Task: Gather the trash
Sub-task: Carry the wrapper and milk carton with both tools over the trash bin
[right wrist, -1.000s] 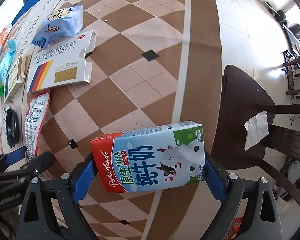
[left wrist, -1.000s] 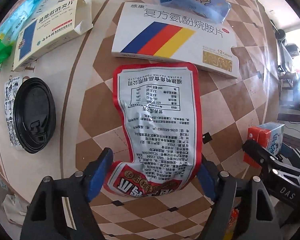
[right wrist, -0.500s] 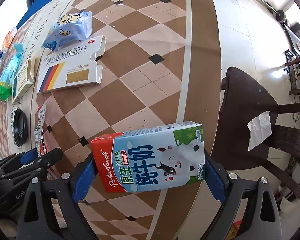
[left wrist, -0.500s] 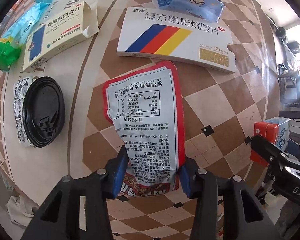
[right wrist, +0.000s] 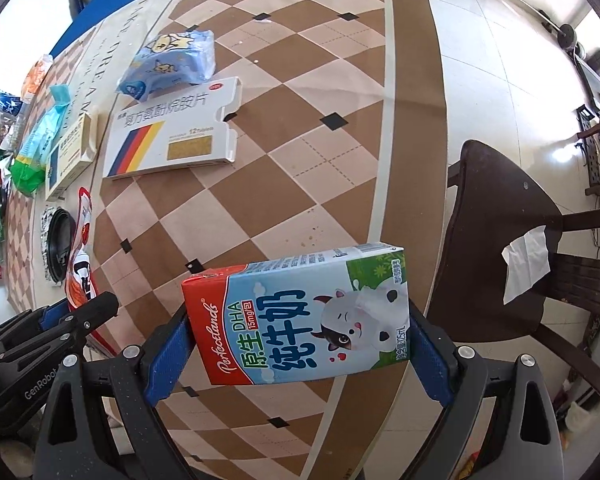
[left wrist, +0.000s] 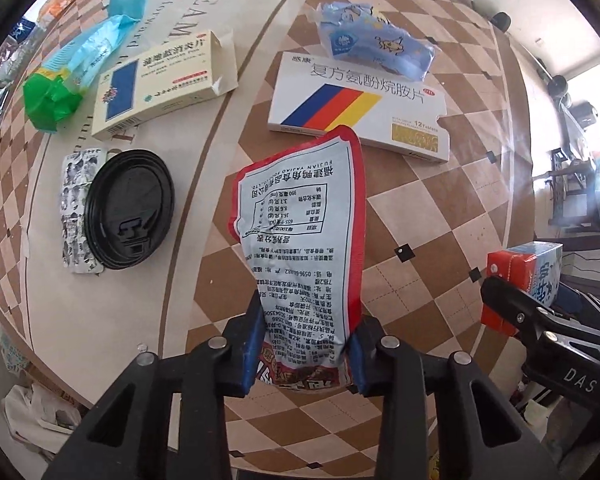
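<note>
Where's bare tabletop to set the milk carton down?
Open checkered cloth lies right of the striped medicine box, toward the chair. Crowded leftward: black lid, cream box, blue tissue pack.

The left gripper (left wrist: 306,354) clamps the lower end of a red-edged snack pouch (left wrist: 306,236), which rises toward frame centre, printed back facing the camera. Upper centre: a white medicine box (left wrist: 360,110) with a blue tissue pack (left wrist: 376,46) overlapping its far edge. Left of centre: a black cup lid (left wrist: 130,208). Lower right: the right gripper (left wrist: 548,320) holding a milk carton (left wrist: 528,272).
</note>
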Demonstrator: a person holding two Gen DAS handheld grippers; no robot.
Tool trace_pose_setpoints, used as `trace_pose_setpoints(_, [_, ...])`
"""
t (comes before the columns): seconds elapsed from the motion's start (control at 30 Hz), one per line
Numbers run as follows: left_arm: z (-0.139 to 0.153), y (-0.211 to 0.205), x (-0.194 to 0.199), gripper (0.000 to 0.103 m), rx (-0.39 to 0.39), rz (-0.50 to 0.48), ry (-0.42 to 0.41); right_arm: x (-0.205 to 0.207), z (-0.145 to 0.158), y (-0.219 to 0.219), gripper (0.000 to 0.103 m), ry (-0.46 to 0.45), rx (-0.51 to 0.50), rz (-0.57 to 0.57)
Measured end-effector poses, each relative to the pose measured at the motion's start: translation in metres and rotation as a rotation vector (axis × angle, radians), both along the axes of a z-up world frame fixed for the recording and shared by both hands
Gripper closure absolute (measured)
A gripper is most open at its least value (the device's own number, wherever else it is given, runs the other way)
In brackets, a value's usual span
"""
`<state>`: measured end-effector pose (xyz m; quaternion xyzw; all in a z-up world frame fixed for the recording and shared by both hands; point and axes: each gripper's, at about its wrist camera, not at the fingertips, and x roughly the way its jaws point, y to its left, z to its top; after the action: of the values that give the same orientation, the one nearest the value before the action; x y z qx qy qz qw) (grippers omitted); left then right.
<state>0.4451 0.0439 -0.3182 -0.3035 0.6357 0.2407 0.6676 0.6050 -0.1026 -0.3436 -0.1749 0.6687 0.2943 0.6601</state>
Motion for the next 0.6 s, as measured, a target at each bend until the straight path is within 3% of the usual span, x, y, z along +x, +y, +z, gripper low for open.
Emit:
trace_pose_setpoints(0.33, [0.039,0.001,-0.049,0.071,0.037,0.035,-0.089,-0.033,0.031,0.006,0.007,-0.028,0.055,0.042])
trace_pose_setpoints(0.6, [0.076,-0.014,-0.113,0.071,0.136,0.048,-0.148,-0.087,0.061,-0.005,0.007,-0.059,0.097,0.061])
